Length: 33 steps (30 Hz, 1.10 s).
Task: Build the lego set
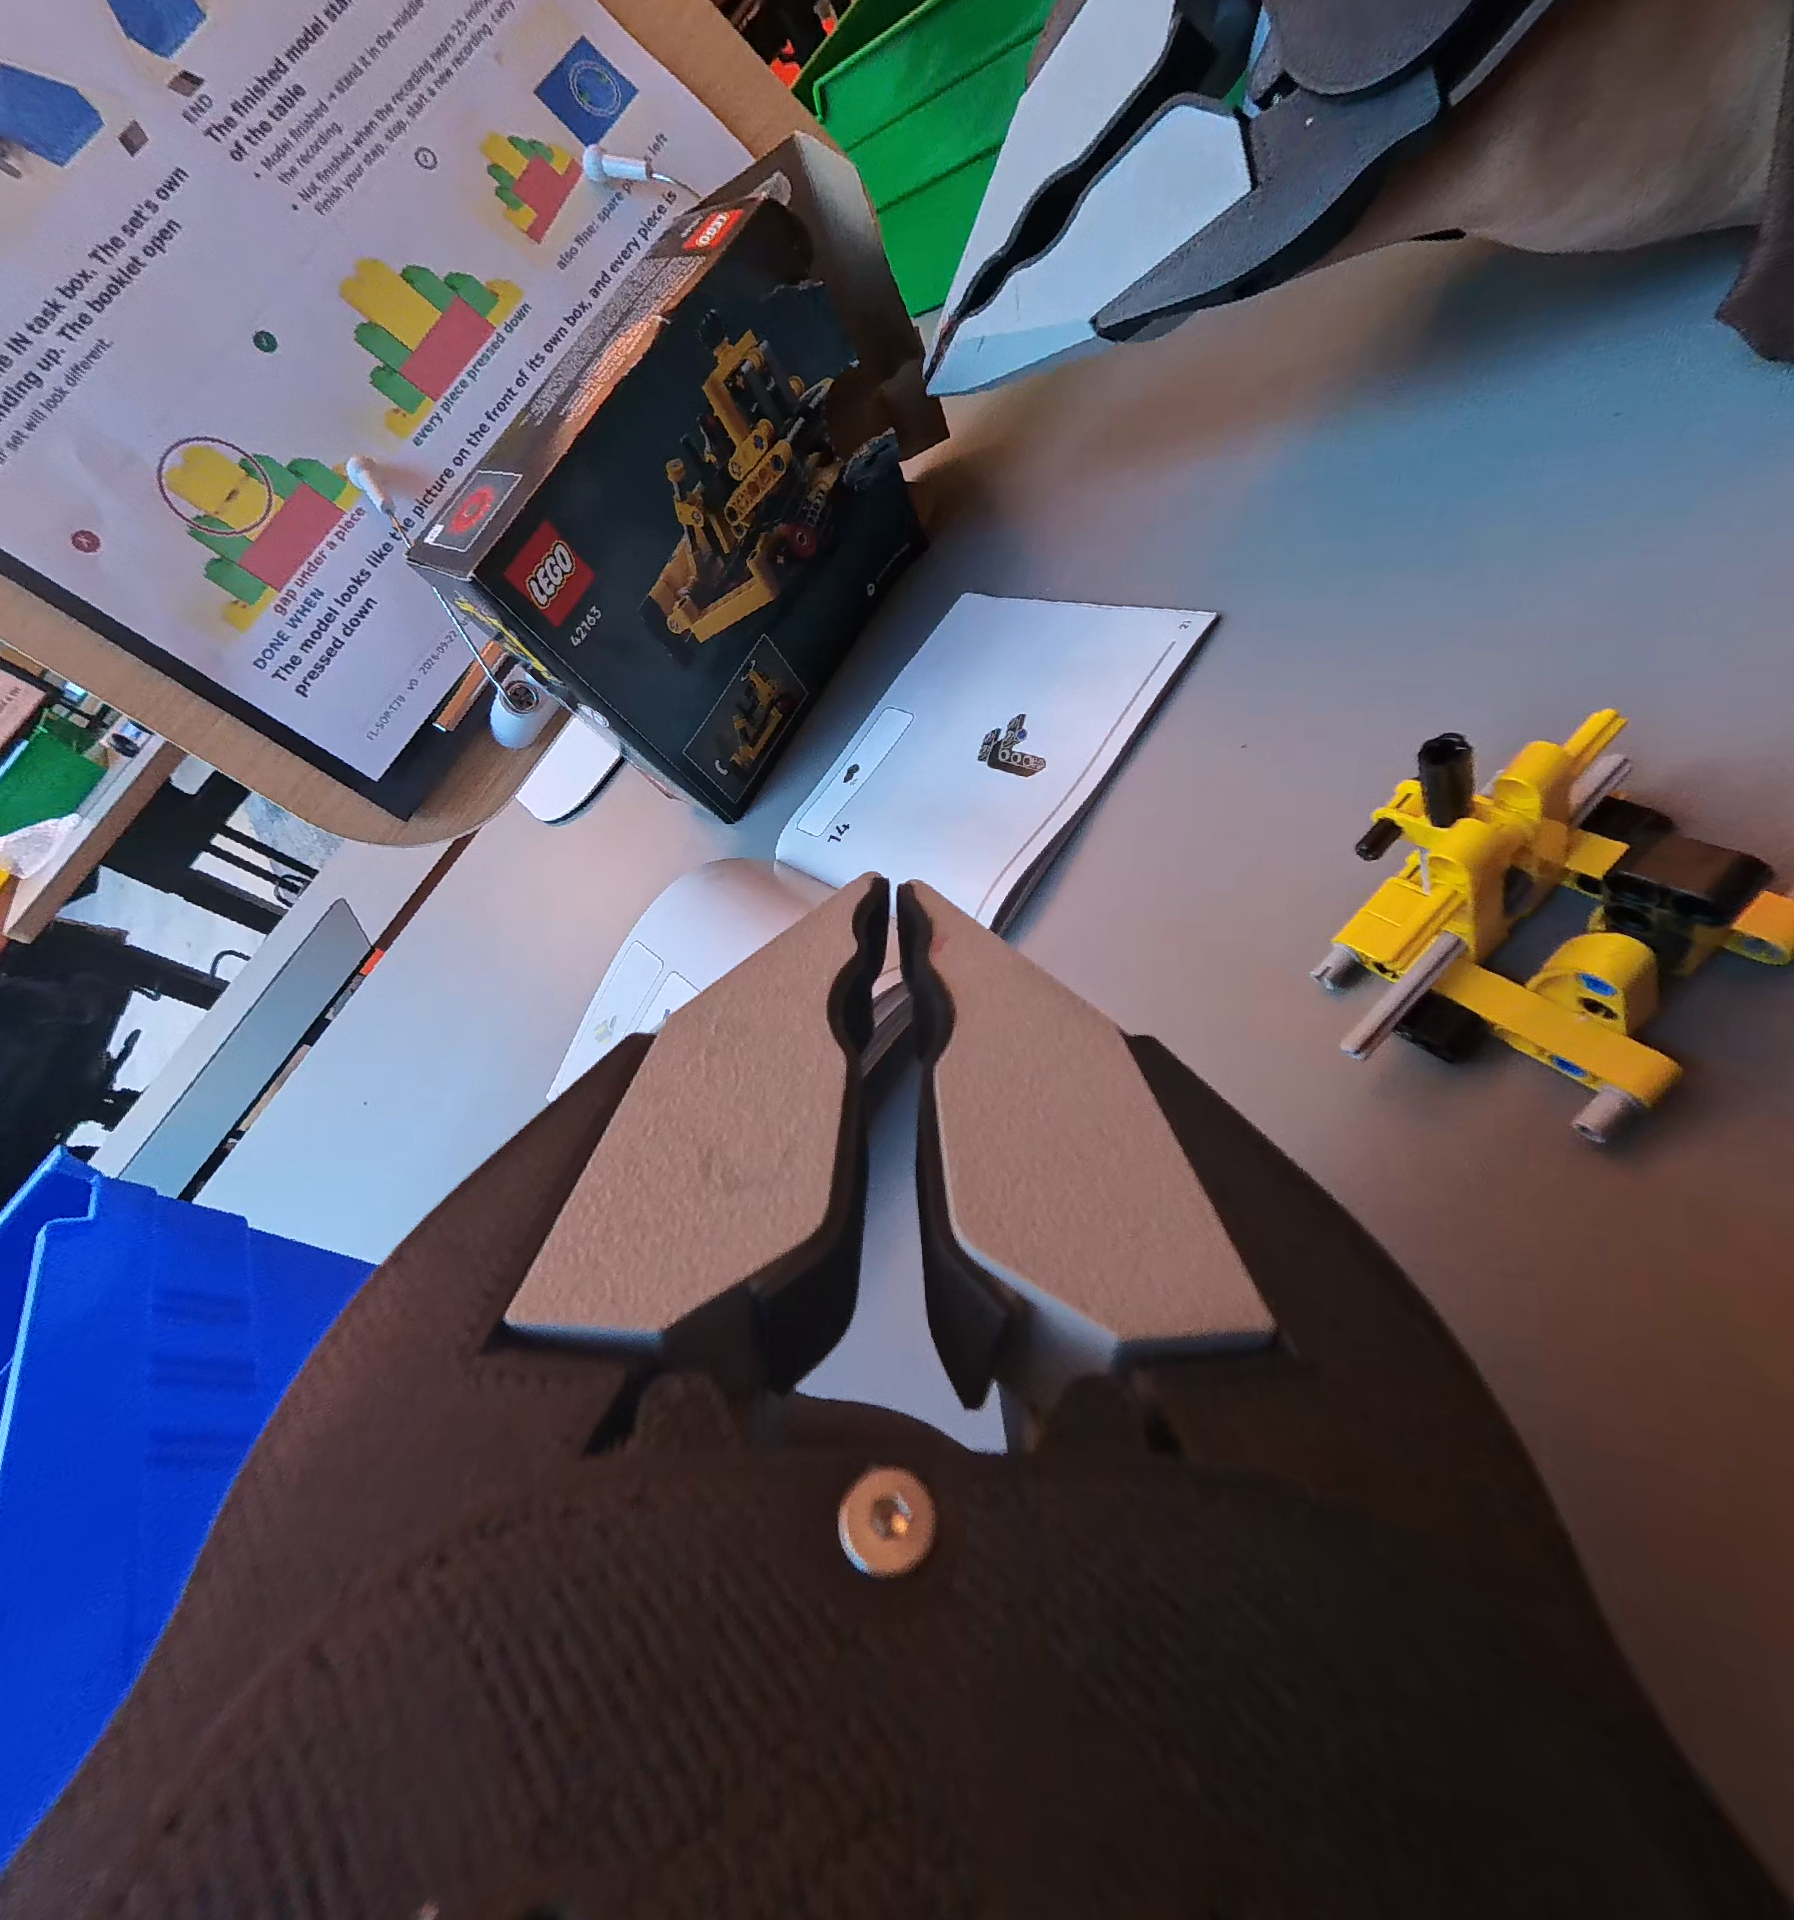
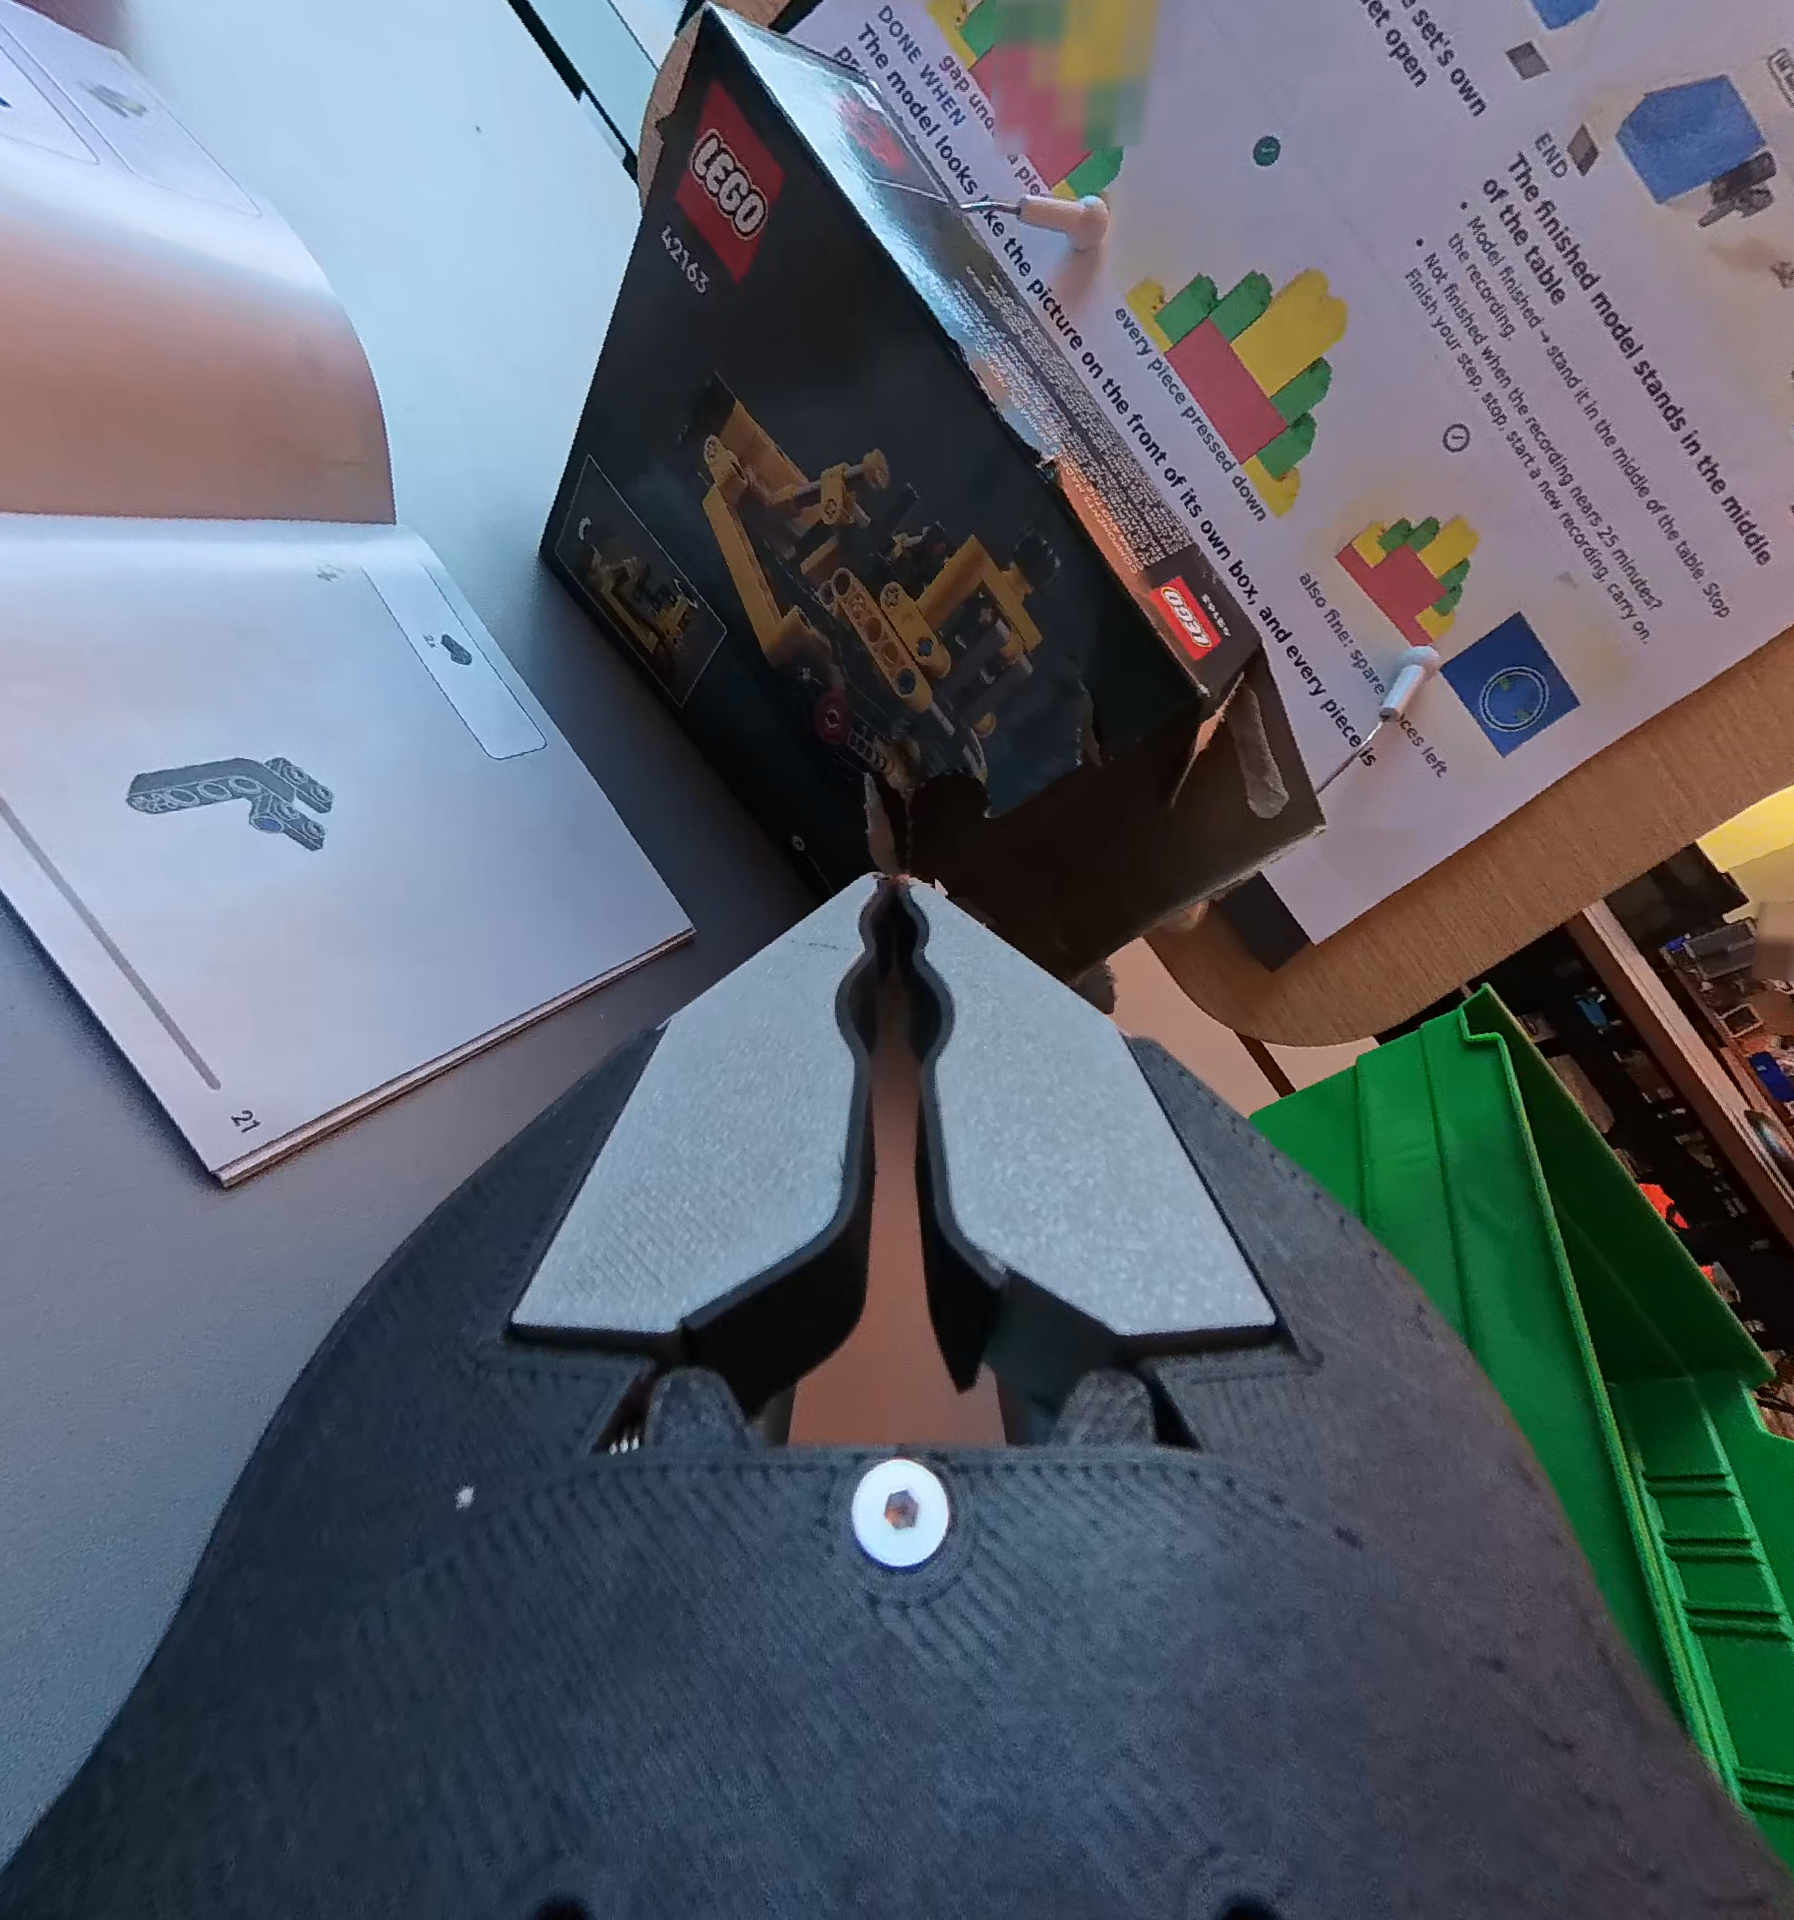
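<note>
A half-built yellow and black Lego model lies on the grey table, to the right of my left gripper. My left gripper is shut and empty, and hovers over the open instruction booklet. The black Lego box stands behind the booklet. My right gripper is shut, with its tips right at the torn lower edge of the box. I cannot tell whether it pinches the cardboard. The right gripper also shows in the left wrist view, beside the box flap. The booklet lies to its left.
A printed instruction sheet is pinned to a wooden board behind the box; it also shows in the right wrist view. A blue bin stands at my near left. A green bin stands to the right of my right gripper.
</note>
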Available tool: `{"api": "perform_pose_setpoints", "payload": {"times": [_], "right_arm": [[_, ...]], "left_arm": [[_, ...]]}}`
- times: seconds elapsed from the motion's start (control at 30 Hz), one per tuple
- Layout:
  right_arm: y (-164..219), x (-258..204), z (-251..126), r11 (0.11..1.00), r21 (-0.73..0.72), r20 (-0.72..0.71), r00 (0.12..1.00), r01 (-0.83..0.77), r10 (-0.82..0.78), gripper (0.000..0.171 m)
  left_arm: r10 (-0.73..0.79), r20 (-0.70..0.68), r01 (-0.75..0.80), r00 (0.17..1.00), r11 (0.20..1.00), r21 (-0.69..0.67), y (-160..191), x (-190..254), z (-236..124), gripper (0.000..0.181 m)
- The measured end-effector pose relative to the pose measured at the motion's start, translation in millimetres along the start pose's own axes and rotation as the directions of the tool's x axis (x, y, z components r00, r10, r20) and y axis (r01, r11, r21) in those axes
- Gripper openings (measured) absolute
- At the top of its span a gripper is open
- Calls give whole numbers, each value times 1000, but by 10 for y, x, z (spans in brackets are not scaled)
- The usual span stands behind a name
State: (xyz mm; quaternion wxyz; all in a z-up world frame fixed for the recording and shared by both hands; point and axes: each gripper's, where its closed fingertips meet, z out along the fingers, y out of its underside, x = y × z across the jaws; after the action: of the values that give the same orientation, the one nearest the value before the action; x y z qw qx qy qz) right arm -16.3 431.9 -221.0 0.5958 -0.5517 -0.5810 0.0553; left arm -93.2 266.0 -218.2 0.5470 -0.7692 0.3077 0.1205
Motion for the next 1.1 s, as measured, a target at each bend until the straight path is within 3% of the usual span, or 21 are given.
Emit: {"api": "perform_pose_setpoints", "payload": {"times": [1.1], "right_arm": [[-23, 8, -32, 1000, 10, -9, 1000, 9, -9, 0]], "left_arm": [[-7, -17, 7, 1000, 1000, 28, -86, 69, -51, 1]]}}
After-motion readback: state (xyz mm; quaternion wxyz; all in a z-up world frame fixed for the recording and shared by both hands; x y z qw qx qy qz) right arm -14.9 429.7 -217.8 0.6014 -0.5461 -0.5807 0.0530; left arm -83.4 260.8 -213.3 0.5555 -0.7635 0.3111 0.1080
